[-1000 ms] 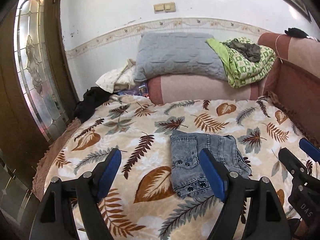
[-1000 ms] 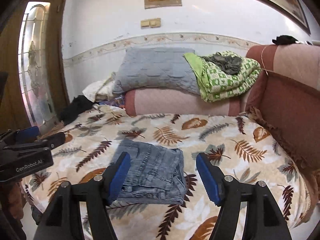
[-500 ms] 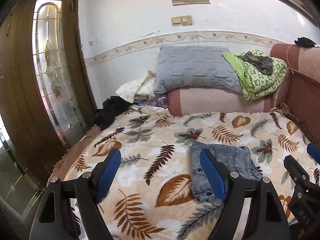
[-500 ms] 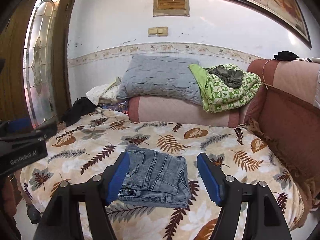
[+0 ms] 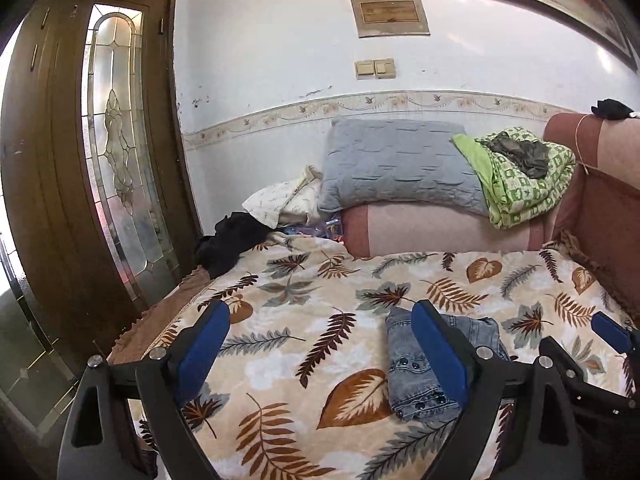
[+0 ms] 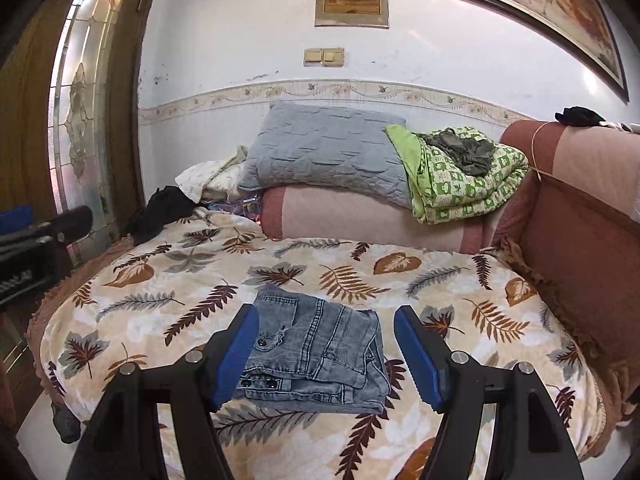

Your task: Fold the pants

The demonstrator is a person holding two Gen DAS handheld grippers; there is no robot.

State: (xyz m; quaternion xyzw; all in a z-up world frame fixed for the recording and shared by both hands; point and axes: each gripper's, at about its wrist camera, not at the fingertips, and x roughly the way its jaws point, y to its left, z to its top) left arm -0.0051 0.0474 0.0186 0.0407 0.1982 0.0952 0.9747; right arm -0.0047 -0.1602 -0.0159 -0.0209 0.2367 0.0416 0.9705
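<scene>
The folded grey jeans (image 6: 316, 354) lie on the leaf-print blanket (image 6: 168, 308) (waistband snaps facing the cameras) — both the left tool (image 5: 320, 354) and right tool (image 6: 326, 354) gape wide, holding nothing.

Folded pants (image 6: 316, 354) on bed (image 6: 168, 320), between right fingers (image 6: 240, 350) | behind left gripper's right finger (image 5: 440, 350) | pillow (image 6: 324, 152) beyond.

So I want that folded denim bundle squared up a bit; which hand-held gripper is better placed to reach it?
Probably the right hand-held gripper: it is open with the folded jeans centred between its fingers. The left hand-held gripper, also open, faces mostly bare leaf-print blanket, with the jeans off beyond its right finger.
</scene>
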